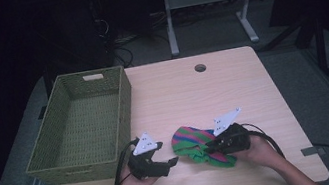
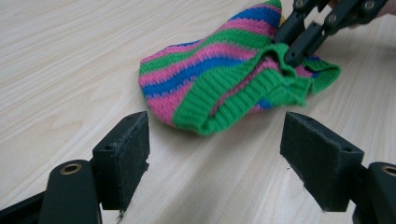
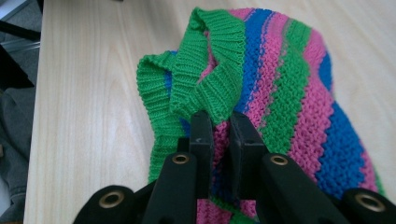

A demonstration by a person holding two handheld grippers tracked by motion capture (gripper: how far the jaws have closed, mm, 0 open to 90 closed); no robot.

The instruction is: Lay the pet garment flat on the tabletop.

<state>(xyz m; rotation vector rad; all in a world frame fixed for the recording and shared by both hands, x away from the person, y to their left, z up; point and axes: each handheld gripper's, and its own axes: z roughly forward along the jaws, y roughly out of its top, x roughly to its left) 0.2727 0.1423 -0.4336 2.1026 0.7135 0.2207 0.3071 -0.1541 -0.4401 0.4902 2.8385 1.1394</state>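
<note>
A knitted hat [image 1: 196, 144] striped in green, pink and blue lies on the wooden table [image 1: 193, 93] near its front edge. My right gripper [image 1: 212, 146] is shut on the hat's green ribbed cuff [image 3: 210, 88], which bunches up between its jaws. In the left gripper view the hat [image 2: 219, 79] lies just ahead, with the right gripper [image 2: 292, 51] pinching its cuff at the upper right. My left gripper [image 1: 168, 158] stands open just left of the hat, its pads [image 2: 126, 154] wide apart over bare table with nothing between them.
A green woven basket [image 1: 81, 124] with nothing in it stands on the left half of the table, close behind my left gripper. A round cable hole [image 1: 200, 68] is at the table's far side. Dark floor and table legs lie beyond.
</note>
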